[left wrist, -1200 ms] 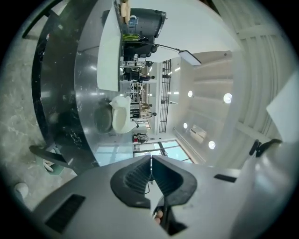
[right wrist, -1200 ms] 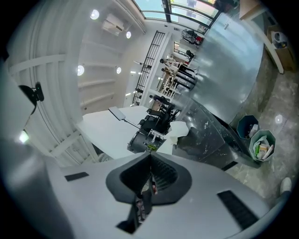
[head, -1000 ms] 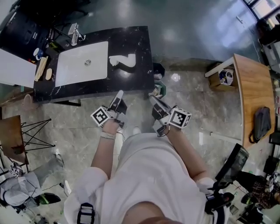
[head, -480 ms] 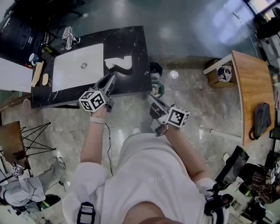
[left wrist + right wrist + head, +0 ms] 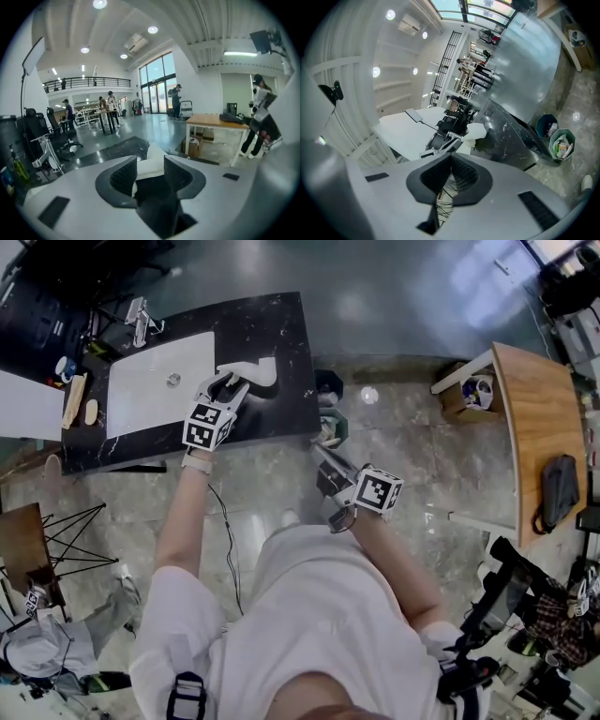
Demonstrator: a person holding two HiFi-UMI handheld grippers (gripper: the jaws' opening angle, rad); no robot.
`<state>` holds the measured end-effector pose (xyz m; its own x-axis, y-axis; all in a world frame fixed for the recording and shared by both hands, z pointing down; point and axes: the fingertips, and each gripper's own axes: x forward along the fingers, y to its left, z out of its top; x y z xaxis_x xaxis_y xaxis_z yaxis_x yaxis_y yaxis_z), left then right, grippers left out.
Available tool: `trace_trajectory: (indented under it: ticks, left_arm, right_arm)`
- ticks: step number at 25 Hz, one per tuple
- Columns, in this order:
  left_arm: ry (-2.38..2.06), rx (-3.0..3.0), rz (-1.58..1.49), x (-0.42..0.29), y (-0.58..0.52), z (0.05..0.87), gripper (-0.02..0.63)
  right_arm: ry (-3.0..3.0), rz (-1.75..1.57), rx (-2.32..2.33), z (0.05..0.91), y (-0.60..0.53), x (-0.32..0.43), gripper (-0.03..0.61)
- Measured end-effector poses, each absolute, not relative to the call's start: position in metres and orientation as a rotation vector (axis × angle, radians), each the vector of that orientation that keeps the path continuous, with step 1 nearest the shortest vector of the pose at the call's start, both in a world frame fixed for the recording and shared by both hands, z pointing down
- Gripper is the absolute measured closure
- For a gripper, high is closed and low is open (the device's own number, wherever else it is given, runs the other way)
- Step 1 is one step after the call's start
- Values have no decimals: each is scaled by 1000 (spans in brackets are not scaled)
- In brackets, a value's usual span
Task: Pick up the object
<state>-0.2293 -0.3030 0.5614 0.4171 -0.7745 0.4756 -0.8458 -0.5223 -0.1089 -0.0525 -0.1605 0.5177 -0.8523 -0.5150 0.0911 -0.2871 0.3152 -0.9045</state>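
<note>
The object is a white, bent, L-shaped piece (image 5: 259, 372) lying on the black marble counter (image 5: 286, 334), right of the sink. My left gripper (image 5: 230, 386) reaches over the counter's front edge to the piece's left end. In the left gripper view the white piece (image 5: 151, 158) shows in the gap between the jaws, which have just been opening; the left gripper (image 5: 150, 165) is open and the pads do not press it. My right gripper (image 5: 323, 456) hangs in front of the counter's right corner, shut and empty (image 5: 450, 158); it sees the white piece (image 5: 476, 131) from afar.
A white sink basin (image 5: 155, 385) with a tap (image 5: 139, 321) fills the counter's left half. Small bins (image 5: 329, 426) stand at the counter's right end. A wooden table (image 5: 539, 418) and a cardboard box (image 5: 474, 396) are at the right, a folding rack (image 5: 56, 531) at the left.
The left gripper has swung up and left from near my body onto the counter, rolled over, and opened at the white piece. The right gripper has stayed put.
</note>
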Motion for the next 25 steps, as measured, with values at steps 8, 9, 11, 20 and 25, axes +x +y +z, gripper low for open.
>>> trace_trajectory:
  ticks: [8,9,11,20,25]
  left_arm:
    - [-1431,2610,1250,-238,-320,588,391]
    - [-1412,2617,1293,-237,-322,590,388]
    - [-1377,2624,1381,-237,-326,596,379]
    - [-1208,2615,1690,-234,-341,617,357]
    - [-1070,2593,1855,-226,-349,630,356]
  right_arm:
    - [2338,-1563,-770,523,-162,-42,558]
    - [2332,-1565,-783,524,-163,-39,557]
    - [2319,-1566,-800,526,-165,-35,558]
    - [2307,-1568,-815,528,-171,-30,557]
    - [2294,-1569,-833,530,-174,-25,558]
